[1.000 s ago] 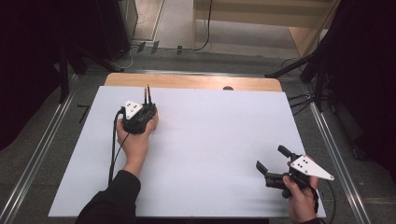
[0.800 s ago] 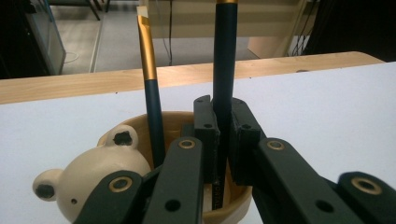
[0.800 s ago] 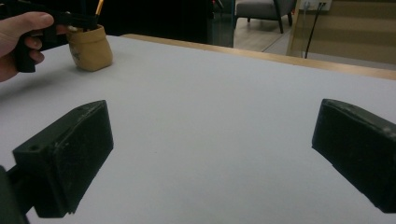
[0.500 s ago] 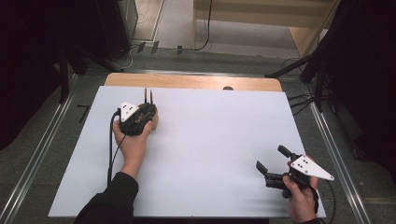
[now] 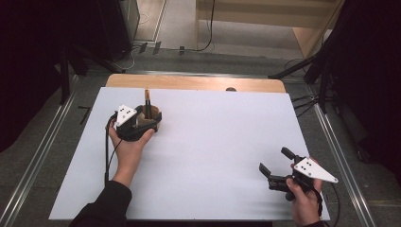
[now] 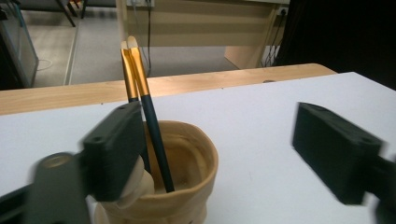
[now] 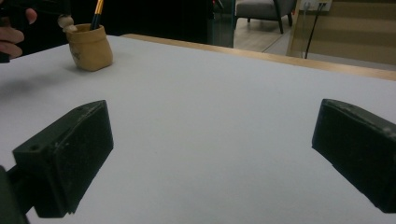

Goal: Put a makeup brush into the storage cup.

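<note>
Since the earlier frame my left gripper [image 5: 150, 122] jaws have just opened off two gold-and-dark brushes [image 6: 140, 100] leaning upright in the tan cup [image 6: 196, 177] at far left; right gripper [image 5: 274, 165] gapes empty.

The table [image 5: 213, 156] is viewed from above the person's side, facing forward and down. The left gripper view is set close behind the cup [image 6: 182, 186], facing the far edge. The cup [image 7: 91, 46] is seen distantly in the right gripper view, low across the table.

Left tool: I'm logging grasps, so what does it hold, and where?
Nothing: the left tool has just been opening, with the brushes free in the cup.
</note>
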### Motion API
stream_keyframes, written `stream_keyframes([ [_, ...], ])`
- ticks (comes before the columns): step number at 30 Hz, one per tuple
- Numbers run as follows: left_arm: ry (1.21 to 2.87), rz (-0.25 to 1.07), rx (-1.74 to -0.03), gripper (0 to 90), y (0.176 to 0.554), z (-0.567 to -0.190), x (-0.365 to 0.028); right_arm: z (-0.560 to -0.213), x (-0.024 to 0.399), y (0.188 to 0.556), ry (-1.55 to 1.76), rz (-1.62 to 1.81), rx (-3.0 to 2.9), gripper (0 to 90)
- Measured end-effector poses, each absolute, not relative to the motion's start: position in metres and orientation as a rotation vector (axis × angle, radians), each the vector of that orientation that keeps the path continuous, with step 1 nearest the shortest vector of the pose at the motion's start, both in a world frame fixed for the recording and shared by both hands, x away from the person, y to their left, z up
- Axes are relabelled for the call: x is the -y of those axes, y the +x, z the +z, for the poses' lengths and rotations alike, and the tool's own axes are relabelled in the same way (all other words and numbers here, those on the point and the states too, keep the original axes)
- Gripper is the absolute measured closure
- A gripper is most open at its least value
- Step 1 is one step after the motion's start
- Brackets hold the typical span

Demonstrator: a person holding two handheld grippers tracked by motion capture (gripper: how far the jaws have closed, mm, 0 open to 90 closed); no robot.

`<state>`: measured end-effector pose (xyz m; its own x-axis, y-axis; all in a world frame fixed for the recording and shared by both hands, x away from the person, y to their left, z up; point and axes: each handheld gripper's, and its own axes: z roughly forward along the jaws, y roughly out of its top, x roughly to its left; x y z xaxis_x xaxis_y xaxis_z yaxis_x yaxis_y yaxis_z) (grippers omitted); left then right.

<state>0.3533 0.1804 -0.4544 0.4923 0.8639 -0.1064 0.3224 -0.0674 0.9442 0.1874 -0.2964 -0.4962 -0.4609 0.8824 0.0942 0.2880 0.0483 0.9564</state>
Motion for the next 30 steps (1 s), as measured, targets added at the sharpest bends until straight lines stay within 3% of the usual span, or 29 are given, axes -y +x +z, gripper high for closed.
stream_keyframes([
  [6,1.622,0.579,-1.001,0.4,0.344,-0.448,-0.185,-0.496,0.296,0.187,1.176,1.427,-1.793,0.0],
  [30,1.663,0.553,-0.992,0.0,0.305,-0.453,-0.213,-0.497,0.295,0.188,1.174,1.424,-1.794,0.0],
])
